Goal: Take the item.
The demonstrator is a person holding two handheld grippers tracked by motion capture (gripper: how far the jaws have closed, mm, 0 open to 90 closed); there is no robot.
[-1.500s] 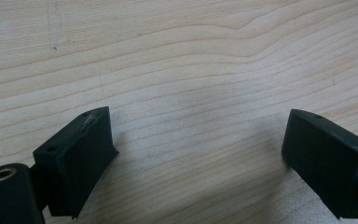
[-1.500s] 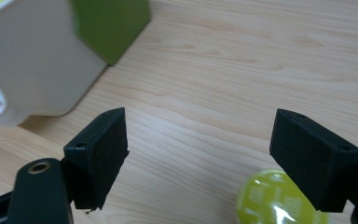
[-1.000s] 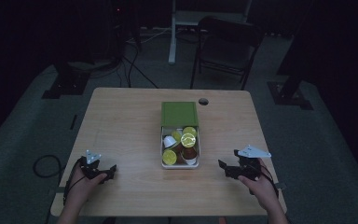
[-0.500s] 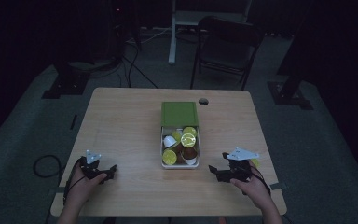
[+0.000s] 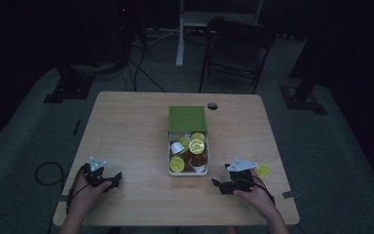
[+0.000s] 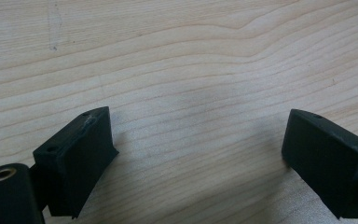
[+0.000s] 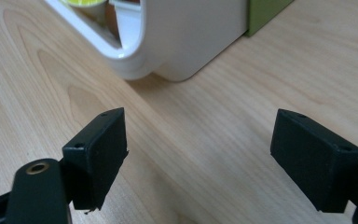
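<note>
Two grippers rest low on the near half of the table (image 5: 126, 131), each with its jaws spread and nothing between them. The left gripper (image 5: 111, 181) lies near the near-left corner, well apart from the work; the left gripper view has bare wood grain between its jaws. The right gripper (image 5: 219, 186) sits just beside the near right corner of the white tray (image 5: 187, 173) and points toward it, so this hand is judged the nearer one for the coming reach. In the right gripper view the tray's rounded white wall (image 7: 186, 37) stands ahead and to the left of the jaws. A single yellow-lidded capsule (image 5: 263, 171) lies on the wood just right of the right gripper. Farther off, the tray, its long axis running away from the person, holds a loose heap of capsules (image 5: 191, 152), yellow-lidded, brown and white; its green lid (image 5: 187, 119) covers the far end.
</note>
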